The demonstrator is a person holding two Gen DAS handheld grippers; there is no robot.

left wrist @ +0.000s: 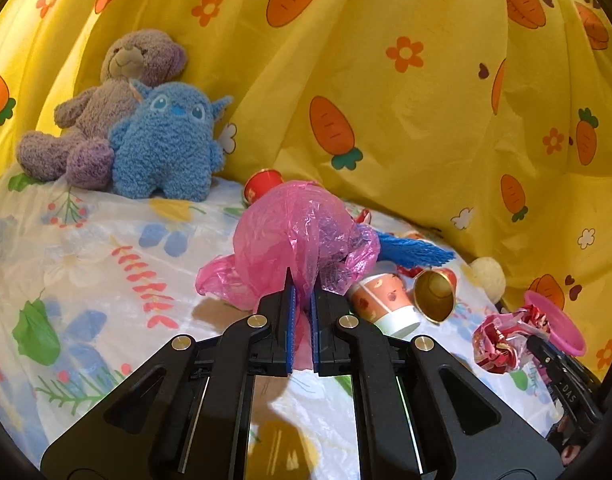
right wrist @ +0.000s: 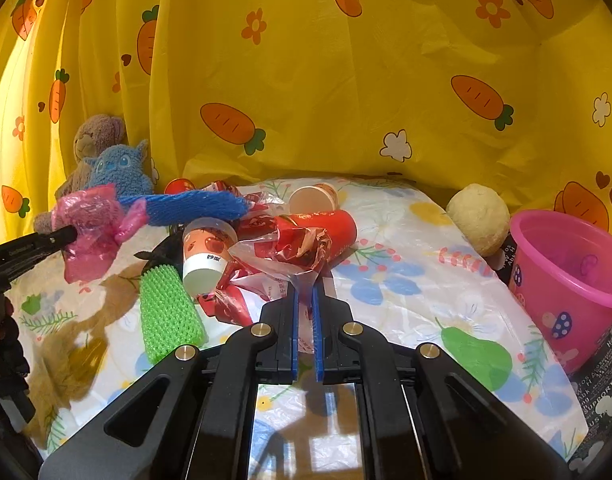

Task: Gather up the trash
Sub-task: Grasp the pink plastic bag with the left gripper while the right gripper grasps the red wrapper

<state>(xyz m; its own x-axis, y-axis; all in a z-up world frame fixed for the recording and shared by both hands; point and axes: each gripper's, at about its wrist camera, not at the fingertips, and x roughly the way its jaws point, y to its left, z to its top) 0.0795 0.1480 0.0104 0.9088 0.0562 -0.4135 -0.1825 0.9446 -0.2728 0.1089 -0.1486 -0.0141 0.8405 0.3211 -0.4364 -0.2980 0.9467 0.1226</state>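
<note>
My left gripper (left wrist: 302, 292) is shut on a pink plastic bag (left wrist: 294, 236) and holds it above the table; the bag also shows at the left of the right wrist view (right wrist: 92, 224). My right gripper (right wrist: 304, 292) is shut on a crumpled red and clear wrapper (right wrist: 290, 254), seen in the left wrist view (left wrist: 505, 340) beside the pink bucket (right wrist: 569, 276). Loose trash lies in a pile: a paper cup with apples (right wrist: 206, 252), a red cup (right wrist: 325, 228), another paper cup (right wrist: 313, 198), blue foam net (right wrist: 186, 208), green foam net (right wrist: 168, 312).
A brown teddy (left wrist: 106, 100) and a blue plush (left wrist: 170, 140) sit at the back left against the yellow carrot curtain (left wrist: 385, 80). A cream ball (right wrist: 477, 216) lies next to the bucket. A gold-lined cup (left wrist: 435, 296) lies on the floral tablecloth (left wrist: 86, 260).
</note>
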